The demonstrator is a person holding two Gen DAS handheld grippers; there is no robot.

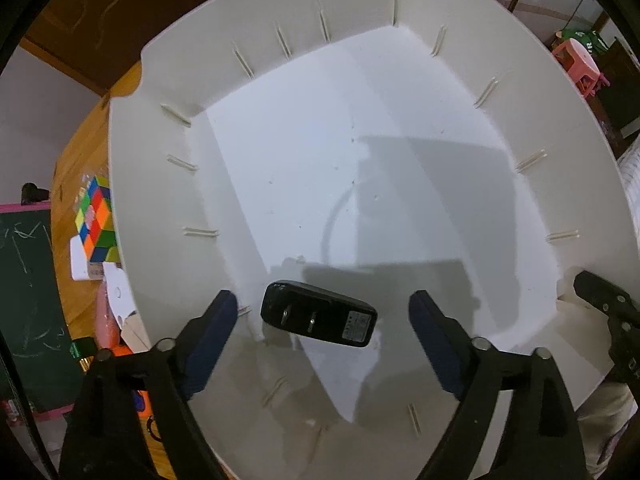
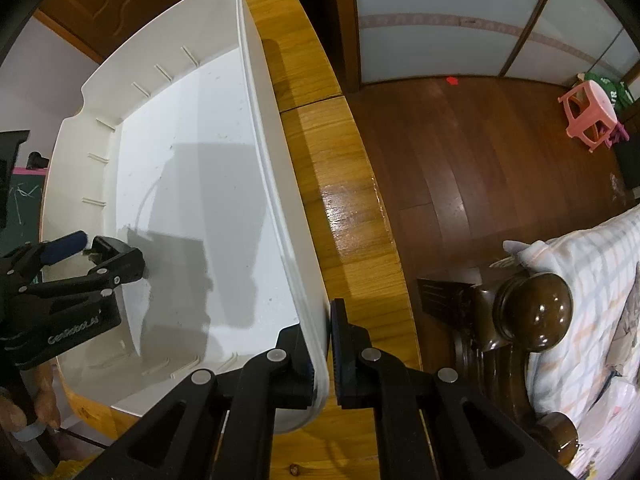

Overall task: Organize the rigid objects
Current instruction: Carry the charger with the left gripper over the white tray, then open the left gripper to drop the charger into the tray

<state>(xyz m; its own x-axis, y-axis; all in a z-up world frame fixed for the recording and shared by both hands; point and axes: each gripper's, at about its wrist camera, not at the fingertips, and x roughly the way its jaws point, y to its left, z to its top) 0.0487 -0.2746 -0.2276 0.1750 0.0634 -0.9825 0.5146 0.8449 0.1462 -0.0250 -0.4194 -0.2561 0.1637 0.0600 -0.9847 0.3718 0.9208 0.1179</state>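
Note:
A black plug adapter [image 1: 320,314] lies on the floor of a big white plastic bin [image 1: 160,184]. My left gripper [image 1: 324,336] hangs open over the bin, its blue-padded fingers wide on either side of the adapter and not touching it. My right gripper [image 2: 322,356] is shut on the bin's right wall [image 2: 280,184] near the front corner, one finger inside and one outside. The left gripper [image 2: 104,256] also shows in the right wrist view, with the adapter mostly hidden behind it. The right gripper shows at the left view's right edge [image 1: 604,300].
The bin stands on a wooden table [image 2: 344,184]. A colourful puzzle cube [image 1: 96,220], white boxes and orange items lie on the table left of the bin. Right of the table are a wooden floor, a dark bed post [image 2: 532,312] with bedding and a pink stool [image 2: 592,116].

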